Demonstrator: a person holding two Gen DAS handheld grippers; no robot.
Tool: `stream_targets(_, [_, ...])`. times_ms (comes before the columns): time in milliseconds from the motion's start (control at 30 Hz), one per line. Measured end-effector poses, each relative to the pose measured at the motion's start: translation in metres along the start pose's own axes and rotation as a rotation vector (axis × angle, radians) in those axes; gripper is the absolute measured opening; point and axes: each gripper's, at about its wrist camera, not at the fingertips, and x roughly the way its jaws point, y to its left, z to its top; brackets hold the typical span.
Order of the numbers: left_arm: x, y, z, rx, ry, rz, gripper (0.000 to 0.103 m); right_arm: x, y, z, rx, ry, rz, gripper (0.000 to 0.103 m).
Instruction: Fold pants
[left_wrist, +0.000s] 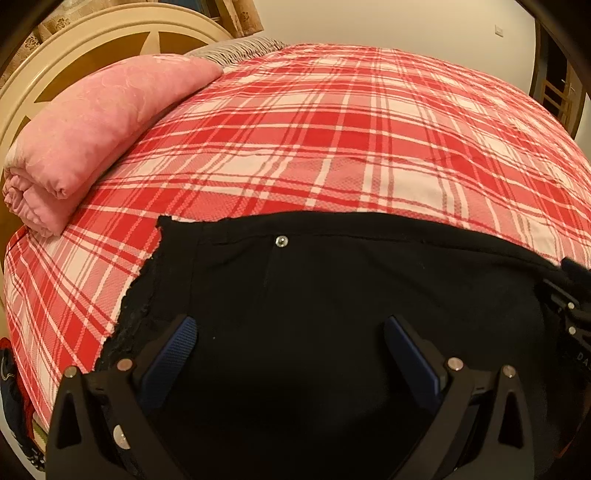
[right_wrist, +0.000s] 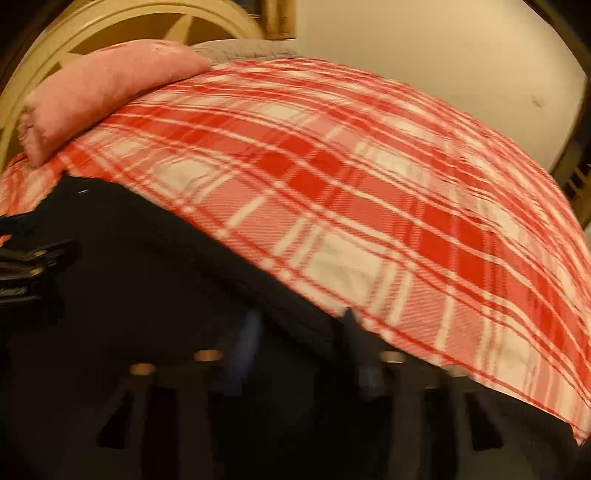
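Black pants (left_wrist: 332, 288) lie on a bed with a red and white plaid cover (left_wrist: 332, 129), waistband with a metal button (left_wrist: 281, 241) facing away from me. My left gripper (left_wrist: 290, 325) is open, its blue-padded fingers spread just above the pants near the frayed left edge. In the blurred right wrist view the pants (right_wrist: 147, 266) fill the lower left. My right gripper (right_wrist: 299, 325) sits over their right edge with a gap between the fingers. It shows at the right edge of the left wrist view (left_wrist: 570, 306).
A rolled pink quilt (left_wrist: 96, 133) lies at the bed's far left by a cream and wood headboard (left_wrist: 74, 44). A striped pillow (left_wrist: 240, 50) sits behind it. A white wall and wooden furniture (left_wrist: 557, 92) stand beyond the bed's right side.
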Motion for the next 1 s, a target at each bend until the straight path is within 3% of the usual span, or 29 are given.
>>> stream_targets(33, [0.000, 0.000, 0.000, -0.003, 0.000, -0.002, 0.103, -0.001, 0.005, 0.000, -0.019, -0.001, -0.007, 0.014])
stream_targets(133, [0.000, 0.002, 0.001, -0.007, 0.002, -0.005, 0.103, -0.007, 0.019, 0.001, -0.062, -0.008, -0.058, 0.006])
stream_targets(300, [-0.017, 0.017, -0.001, -0.014, -0.016, -0.029, 0.103, -0.052, 0.013, -0.006, 0.028, -0.104, 0.015, 0.004])
stream_targets(433, [-0.043, 0.047, -0.003, -0.067, -0.059, -0.083, 0.103, -0.094, 0.028, -0.027, 0.007, -0.172, 0.034, 0.003])
stream_targets(600, [-0.066, 0.071, 0.003, -0.121, -0.104, -0.119, 0.103, -0.110, 0.053, -0.059, -0.002, -0.194, 0.057, 0.003])
stream_targets(667, [-0.065, 0.071, 0.006, -0.133, -0.088, -0.123, 0.103, -0.112, 0.060, -0.069, -0.005, -0.194, 0.071, 0.003])
stream_targets(767, [-0.059, 0.062, 0.010, -0.139, -0.038, -0.225, 0.103, -0.115, 0.070, -0.085, -0.023, -0.189, 0.072, 0.003])
stream_targets(1000, [-0.035, 0.037, 0.026, -0.189, 0.087, -0.354, 0.103, -0.110, 0.101, -0.119, -0.192, -0.189, -0.039, 0.003])
